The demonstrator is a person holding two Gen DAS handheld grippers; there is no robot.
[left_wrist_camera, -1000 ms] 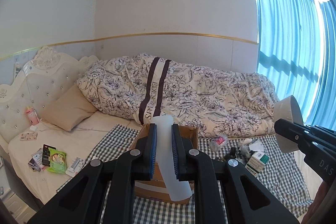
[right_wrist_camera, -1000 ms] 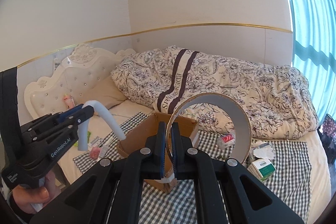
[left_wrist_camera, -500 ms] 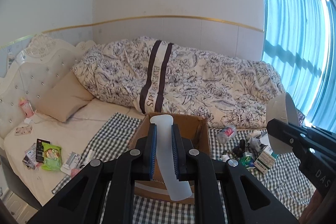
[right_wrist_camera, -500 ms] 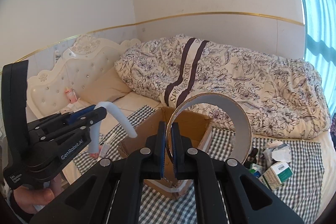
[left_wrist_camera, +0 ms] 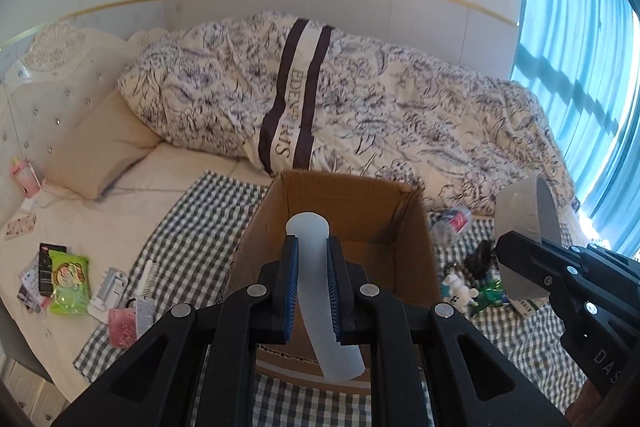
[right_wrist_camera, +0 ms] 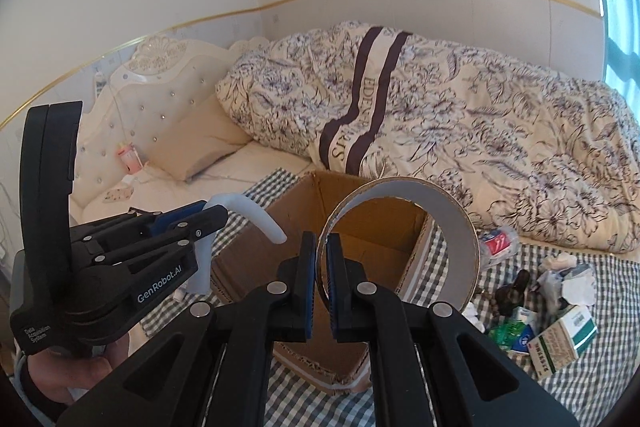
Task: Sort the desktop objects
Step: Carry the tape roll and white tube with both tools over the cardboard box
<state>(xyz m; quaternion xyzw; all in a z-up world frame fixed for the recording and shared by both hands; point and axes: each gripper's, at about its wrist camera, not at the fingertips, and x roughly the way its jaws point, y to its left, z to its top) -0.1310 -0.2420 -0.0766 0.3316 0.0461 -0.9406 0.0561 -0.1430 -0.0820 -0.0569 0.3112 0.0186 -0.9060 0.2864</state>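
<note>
Both grippers advanced over cardboard box [left_wrist_camera: 400, 227]. Left gripper [left_wrist_camera: 311, 259] clamped on white shoehorn [left_wrist_camera: 320, 291]; right gripper [right_wrist_camera: 322, 259] pinching tape roll [right_wrist_camera: 440, 215]. Drop-off judged imminent.

Curved translucent white shoehorn [left_wrist_camera: 320, 291], centre frame; grey tape ring [right_wrist_camera: 420, 227], upright, centre; open cardboard box [left_wrist_camera: 416, 259] behind both.

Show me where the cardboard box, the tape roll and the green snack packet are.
cardboard box [left_wrist_camera: 416, 251], left wrist view, on its right wall.
tape roll [right_wrist_camera: 452, 227], right wrist view, on the grey inner face of the ring.
green snack packet [left_wrist_camera: 69, 283], left wrist view, on the middle of its front.
</note>
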